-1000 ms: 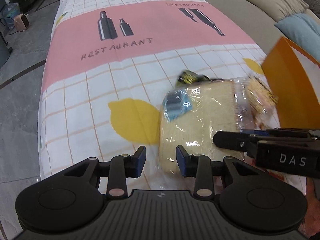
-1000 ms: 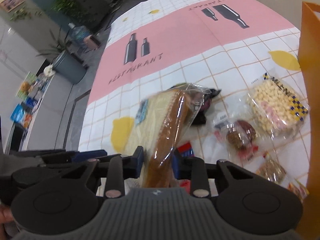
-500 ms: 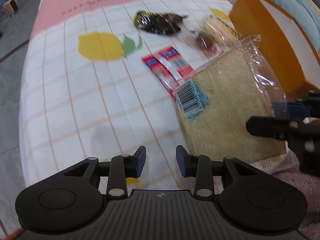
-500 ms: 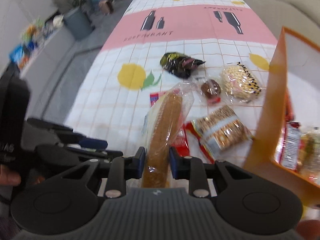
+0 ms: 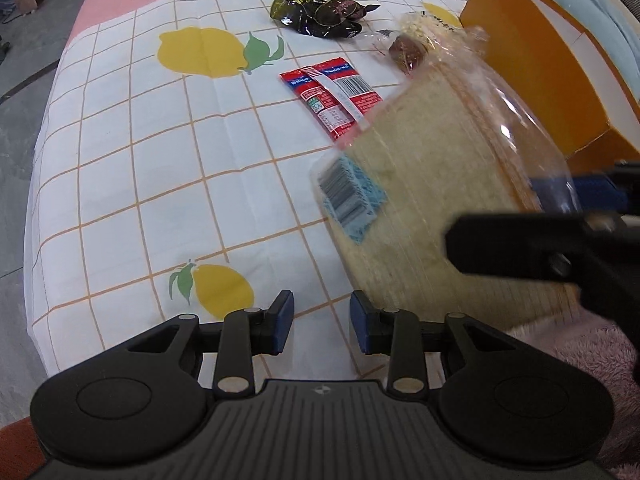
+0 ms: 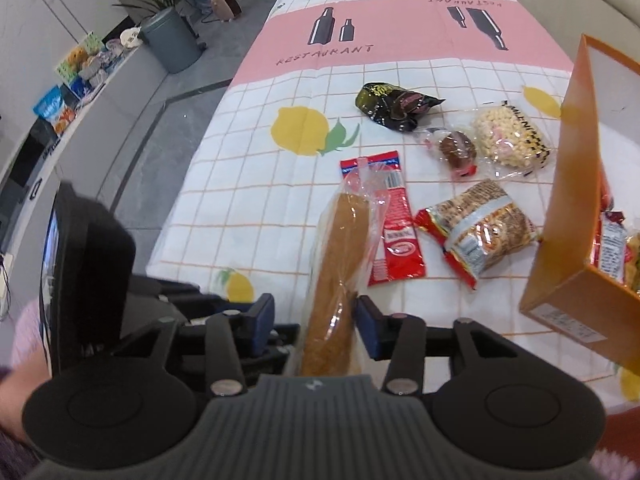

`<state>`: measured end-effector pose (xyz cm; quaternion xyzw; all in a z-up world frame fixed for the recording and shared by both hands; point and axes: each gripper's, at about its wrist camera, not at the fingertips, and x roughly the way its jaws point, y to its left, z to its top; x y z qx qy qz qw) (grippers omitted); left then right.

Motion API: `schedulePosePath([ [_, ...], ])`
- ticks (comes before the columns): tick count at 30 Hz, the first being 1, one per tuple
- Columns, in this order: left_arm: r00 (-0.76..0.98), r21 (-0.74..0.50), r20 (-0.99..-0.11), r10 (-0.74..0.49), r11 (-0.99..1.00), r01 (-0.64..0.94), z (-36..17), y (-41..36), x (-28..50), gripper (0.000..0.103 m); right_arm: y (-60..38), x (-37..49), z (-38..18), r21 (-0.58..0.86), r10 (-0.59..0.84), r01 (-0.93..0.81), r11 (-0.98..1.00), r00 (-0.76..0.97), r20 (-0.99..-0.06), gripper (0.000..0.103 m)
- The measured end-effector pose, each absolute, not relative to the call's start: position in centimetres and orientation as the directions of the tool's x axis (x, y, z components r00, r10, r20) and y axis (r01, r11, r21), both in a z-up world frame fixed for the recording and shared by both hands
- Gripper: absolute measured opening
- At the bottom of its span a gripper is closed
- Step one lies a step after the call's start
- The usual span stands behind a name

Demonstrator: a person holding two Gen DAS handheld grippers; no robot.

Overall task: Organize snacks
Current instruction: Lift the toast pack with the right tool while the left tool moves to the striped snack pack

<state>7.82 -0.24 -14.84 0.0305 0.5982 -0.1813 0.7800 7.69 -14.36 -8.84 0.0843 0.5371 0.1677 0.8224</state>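
A bagged slice of bread (image 5: 432,200) is seen flat-on in the left wrist view and edge-on in the right wrist view (image 6: 336,280). It stands between the fingers of my right gripper (image 6: 316,326), whose jaws stand wide apart; only the right pad touches the bag. In the left wrist view the right gripper (image 5: 552,224) is at the right, motion-blurred. My left gripper (image 5: 320,326) is open and empty near the table's near edge. The orange box (image 6: 568,200) at the right holds several snacks.
On the checked cloth lie two red sachets (image 6: 390,216), a dark wrapper (image 6: 394,106), a round chocolate snack (image 6: 458,152), a puffed-grain bag (image 6: 512,136) and a cereal-bar pack (image 6: 480,232). The floor and a grey bin (image 6: 172,38) lie left of the table.
The right gripper's jaws have opened around the bread. Both grippers have drawn back toward the table's near edge, and the bread has tilted lower and rightward.
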Motion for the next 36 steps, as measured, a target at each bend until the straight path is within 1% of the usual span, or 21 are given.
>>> schedulePosePath([
  [3, 0.227, -0.169, -0.942, -0.247, 0.934, 0.314, -14.8, 0.0, 7.8, 0.03, -13.7, 8.5, -9.1, 0.319, 0.362, -0.175, 0.932, 0.371, -0.855, 0.051],
  [7, 0.228, -0.186, -0.939, -0.258, 0.937, 0.296, -15.0, 0.6, 8.0, 0.028, -12.9, 10.1, -10.4, 0.312, 0.349, -0.159, 0.937, 0.367, -0.862, 0.05],
  [9, 0.228, -0.194, -0.937, -0.265, 0.937, 0.291, -15.1, 0.8, 8.0, 0.027, -12.6, 10.6, -11.2, 0.301, 0.339, -0.159, 0.94, 0.364, -0.867, 0.046],
  [10, 0.229, -0.197, -0.936, -0.267, 0.937, 0.289, -15.1, 0.8, 8.0, 0.027, -12.5, 10.8, -11.5, 0.283, 0.323, -0.16, 0.946, 0.364, -0.874, 0.039],
  [11, 0.23, -0.198, -0.936, -0.268, 0.937, 0.288, -15.1, 0.9, 8.1, 0.027, -12.4, 10.9, -11.8, 0.258, 0.3, -0.16, 0.953, 0.367, -0.88, 0.035],
  [14, 0.227, -0.2, -0.936, -0.27, 0.937, 0.287, -15.2, 0.9, 8.2, 0.027, -12.3, 10.7, -11.8, 0.237, 0.292, -0.186, 0.954, 0.379, -0.878, 0.031],
  [15, 0.226, -0.2, -0.936, -0.27, 0.936, 0.291, -15.2, 0.8, 8.2, 0.028, -12.2, 10.5, -11.7, 0.226, 0.288, -0.199, 0.954, 0.385, -0.877, 0.031],
  [17, 0.233, -0.2, -0.933, -0.275, 0.932, 0.303, -14.9, 0.6, 8.1, 0.033, -12.1, 10.1, -11.4, 0.209, 0.283, -0.219, 0.953, 0.397, -0.873, 0.027],
  [19, 0.255, -0.207, -0.921, -0.294, 0.925, 0.317, -14.2, 0.6, 8.1, 0.04, -12.3, 9.6, -10.9, 0.207, 0.286, -0.228, 0.951, 0.403, -0.869, 0.023],
  [20, 0.268, -0.207, -0.915, -0.3, 0.922, 0.327, -13.8, 0.6, 8.1, 0.042, -12.6, 9.3, -10.5, 0.204, 0.286, -0.233, 0.951, 0.409, -0.866, 0.021],
  [22, 0.294, -0.192, -0.906, -0.304, 0.915, 0.353, -12.9, 0.2, 8.2, 0.047, -13.4, 8.5, -9.7, 0.172, 0.263, -0.241, 0.955, 0.428, -0.865, 0.021],
  [24, 0.318, -0.166, -0.9, -0.3, 0.908, 0.385, -12.0, -0.3, 8.4, 0.05, -14.9, 7.7, -9.1, 0.142, 0.237, -0.237, 0.961, 0.441, -0.866, 0.021],
  [27, 0.344, -0.13, -0.889, -0.303, 0.887, 0.444, -10.9, -1.5, 8.8, 0.051, -17.7, 6.7, -8.3, 0.146, 0.222, -0.201, 0.969, 0.437, -0.871, 0.021],
  [30, 0.353, -0.102, -0.88, -0.319, 0.851, 0.516, -9.9, -3.3, 9.0, 0.054, -19.9, 5.7, -7.8, 0.12, 0.187, -0.179, 0.977, 0.427, -0.885, 0.021],
  [32, 0.348, -0.081, -0.88, -0.323, 0.825, 0.559, -9.8, -4.7, 9.2, 0.058, -20.9, 4.9, -7.6, 0.092, 0.158, -0.173, 0.981, 0.423, -0.892, 0.021],
  [36, 0.337, -0.036, -0.89, -0.307, 0.785, 0.619, -10.7, -7.3, 10.2, 0.058, -22.2, 4.1, -8.2, 0.027, 0.094, -0.16, 0.987, 0.426, -0.9, 0.021],
])
